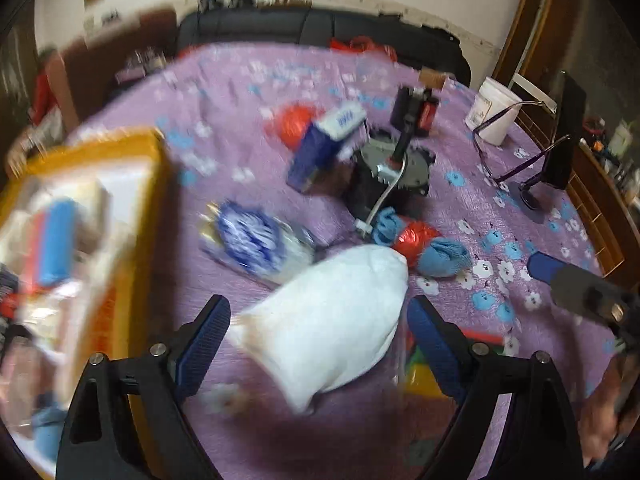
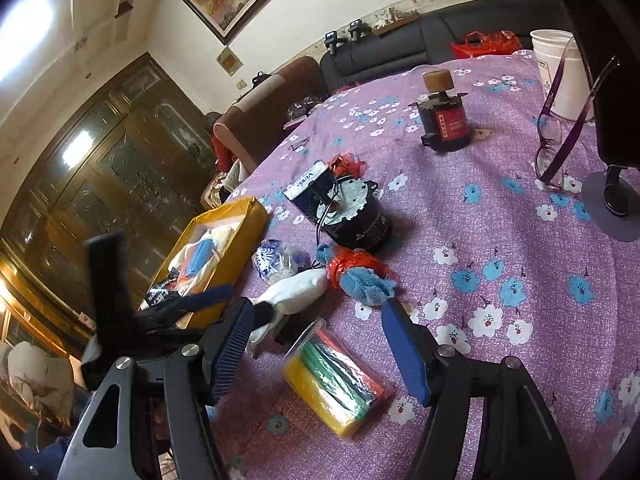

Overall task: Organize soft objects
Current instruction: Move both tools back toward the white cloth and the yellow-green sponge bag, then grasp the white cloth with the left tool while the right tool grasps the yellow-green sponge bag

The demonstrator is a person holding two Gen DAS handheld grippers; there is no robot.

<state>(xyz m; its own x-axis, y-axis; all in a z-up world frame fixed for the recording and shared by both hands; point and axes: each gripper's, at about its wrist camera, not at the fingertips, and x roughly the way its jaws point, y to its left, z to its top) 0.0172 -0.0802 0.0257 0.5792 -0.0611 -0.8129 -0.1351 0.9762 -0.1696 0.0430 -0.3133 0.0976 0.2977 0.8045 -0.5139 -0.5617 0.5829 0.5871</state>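
A soft white bag (image 1: 332, 324) lies between the fingers of my open left gripper (image 1: 316, 320), which does not press it; the view is blurred. The bag also shows in the right wrist view (image 2: 296, 288). A blue cloth with a red plastic bag (image 1: 424, 246) lies just beyond it (image 2: 360, 276). A blue-and-white soft packet (image 1: 252, 240) lies to the left (image 2: 276, 262). A yellow box (image 1: 120, 216) holding soft items stands at the left (image 2: 244, 240). My right gripper (image 2: 320, 344) is open over a pack of coloured rolls (image 2: 340, 380).
A black motor (image 2: 352, 216) and a blue Vinda tissue pack (image 2: 308, 188) stand mid-table on the purple flowered cloth (image 2: 500, 240). A red-labelled motor (image 2: 444, 120), purple glasses (image 2: 556, 140), a white cup (image 2: 560, 72) and a stand (image 2: 612, 208) are at the right.
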